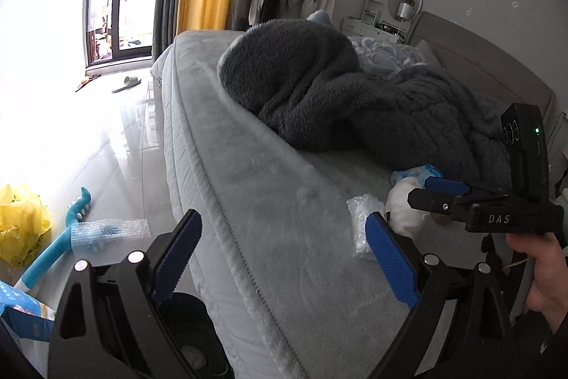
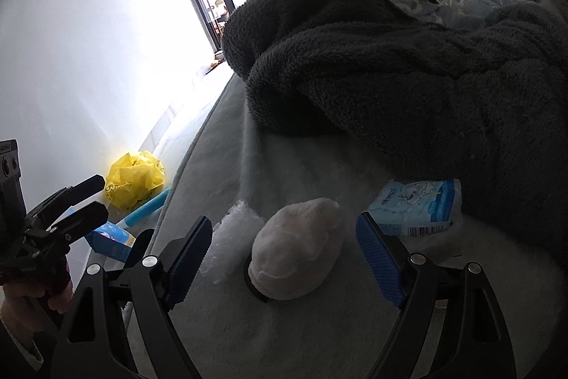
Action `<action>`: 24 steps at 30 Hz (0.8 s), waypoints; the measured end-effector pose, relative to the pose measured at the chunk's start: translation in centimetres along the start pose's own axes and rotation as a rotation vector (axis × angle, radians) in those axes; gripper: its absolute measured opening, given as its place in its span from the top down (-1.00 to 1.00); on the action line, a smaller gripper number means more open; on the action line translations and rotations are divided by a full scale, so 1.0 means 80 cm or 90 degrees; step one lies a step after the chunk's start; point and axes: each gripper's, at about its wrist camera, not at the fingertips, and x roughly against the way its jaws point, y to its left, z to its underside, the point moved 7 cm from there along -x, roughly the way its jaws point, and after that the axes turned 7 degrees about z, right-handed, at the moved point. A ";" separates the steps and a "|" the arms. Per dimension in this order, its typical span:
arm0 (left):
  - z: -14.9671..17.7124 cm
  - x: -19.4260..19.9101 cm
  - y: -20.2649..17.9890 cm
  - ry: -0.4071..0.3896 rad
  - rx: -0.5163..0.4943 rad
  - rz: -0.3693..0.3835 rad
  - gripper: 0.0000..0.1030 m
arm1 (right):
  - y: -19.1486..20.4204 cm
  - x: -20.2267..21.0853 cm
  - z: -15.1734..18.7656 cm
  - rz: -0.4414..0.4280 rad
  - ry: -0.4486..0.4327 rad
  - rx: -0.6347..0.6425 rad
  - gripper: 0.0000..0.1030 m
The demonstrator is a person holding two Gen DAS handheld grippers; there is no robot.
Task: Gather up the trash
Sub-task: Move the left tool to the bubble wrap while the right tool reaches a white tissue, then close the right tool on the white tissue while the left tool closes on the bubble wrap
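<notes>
— What litters the bed [image 2: 220, 144]?
— A crumpled white wad [image 2: 296, 253] lies near its foot edge, clear bubble wrap [image 2: 230, 238] touching its left side, a blue-and-white tissue pack [image 2: 419, 206] flat just to its right.
— And off the bed?
— A crumpled yellow bag [image 2: 133, 180] on the floor beside it.

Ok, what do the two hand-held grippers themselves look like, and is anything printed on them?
Both are black frames with curved struts, silver round bolts and blue, ridged finger pads. Left hand-held gripper: same build as the right hand-held gripper. From the left wrist view, the right one's body carries white letters "DAS" and a tall black module with a green light. A dark sleeve cuff shows at the right hand.
</notes>
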 end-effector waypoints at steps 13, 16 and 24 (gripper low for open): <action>0.013 -0.045 -0.026 0.032 0.001 0.038 -0.84 | -0.020 -0.010 0.009 -0.016 0.027 -0.007 0.23; 0.015 -0.052 -0.038 0.036 -0.007 0.048 -0.83 | -0.025 -0.002 0.008 -0.018 0.018 -0.013 0.26; 0.019 -0.072 -0.061 0.047 -0.021 0.057 -0.77 | -0.042 0.020 0.005 -0.016 -0.008 -0.026 0.26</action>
